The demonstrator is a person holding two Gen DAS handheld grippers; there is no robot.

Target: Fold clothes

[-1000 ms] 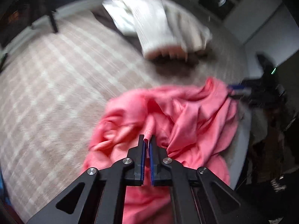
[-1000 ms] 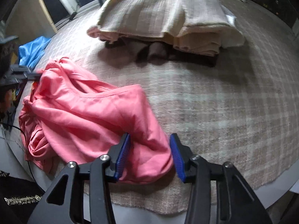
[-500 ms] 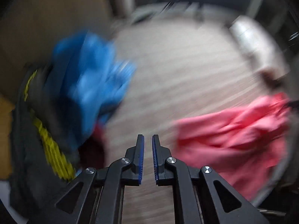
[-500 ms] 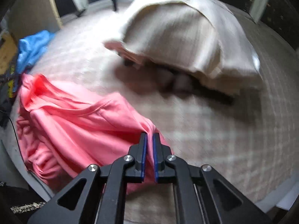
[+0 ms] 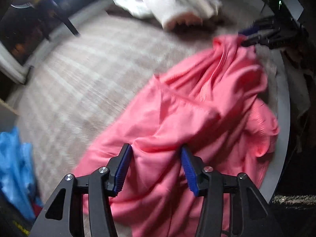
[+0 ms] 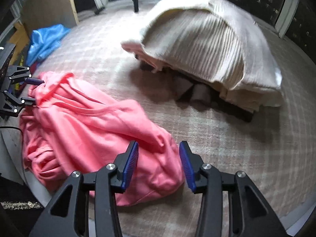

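Note:
A crumpled pink garment (image 5: 197,114) lies on the checked tablecloth (image 5: 83,75) near the table's rim. My left gripper (image 5: 155,167) points down on one end of it. Its jaws are opening, a loose pink fold lies between the blue pads (image 5: 122,169), and nothing is pinched. My right gripper (image 6: 158,164) stands over the other end of the pink garment (image 6: 88,126), its jaws also opening with the cloth's rounded corner between them. Each gripper shows in the other's view: the right gripper (image 5: 246,36) and the left gripper (image 6: 33,90).
A pile of folded cream and white clothes (image 6: 207,45) sits at the back of the table, also the white pile (image 5: 173,4). A blue garment (image 6: 45,39) lies at the far left edge. The grey table rim (image 5: 282,138) runs close by the pink cloth.
The left view swung off to the blue garment and came back over the pink one; its jaws, shut on a pink fold, now stand apart. The right jaws shut on the corner, then parted again.

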